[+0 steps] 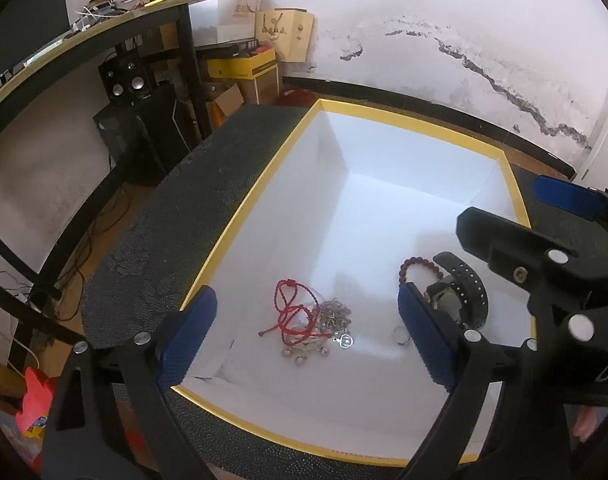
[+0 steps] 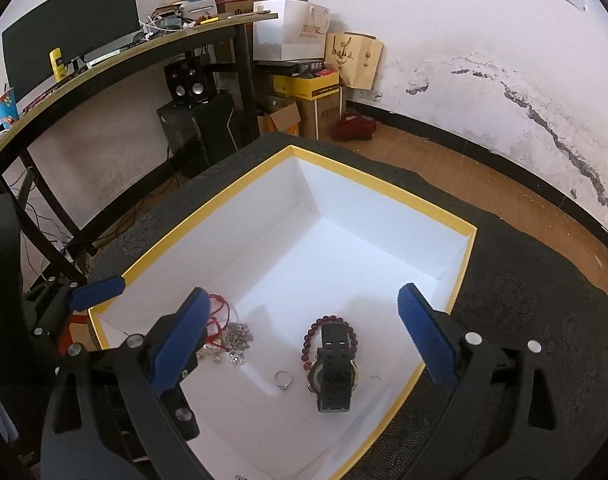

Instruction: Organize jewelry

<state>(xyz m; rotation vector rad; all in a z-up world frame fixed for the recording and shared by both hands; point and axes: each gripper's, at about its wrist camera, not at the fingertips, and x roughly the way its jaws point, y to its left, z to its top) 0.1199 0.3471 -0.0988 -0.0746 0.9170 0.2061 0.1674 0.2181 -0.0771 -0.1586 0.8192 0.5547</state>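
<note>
A: The wall (image 2: 484, 20) behind is showing a long dark crack, and a curved desk (image 2: 116, 52) in the corner is carrying a monitor (image 2: 70, 20) and clutter, with speakers (image 2: 188, 80) and cardboard boxes (image 2: 304, 92) sitting below it. Closer in, a bench (image 1: 176, 216) under a dark patterned cover is holding a big white box (image 1: 384, 120) with a yellow rim.

B: Where is the jewelry lying?

A: All of it is lying on the floor of that box. A red cord bracelet (image 1: 290, 308) is tangling with a silver chain (image 1: 328, 320) and its small charms on one side. A black watch (image 2: 334, 372) is lying on the other side, with a dark red bead bracelet (image 2: 328, 340) lying partly under its strap. A small silver ring (image 2: 283, 379) is sitting alone just beside the watch, between the two heaps.

B: And the claws?

A: The left claw (image 1: 308, 340) is hovering above the red cord and chain with its blue pads (image 1: 188, 340) standing wide apart, gripping nothing. The right claw (image 2: 300, 344) is hanging over the watch and beads, equally wide and also gripping nothing. The two are crowding close: in the left wrist view the right claw's black frame is filling the right edge, and in the right wrist view one blue pad of the left claw is peeking over the box rim.
</note>
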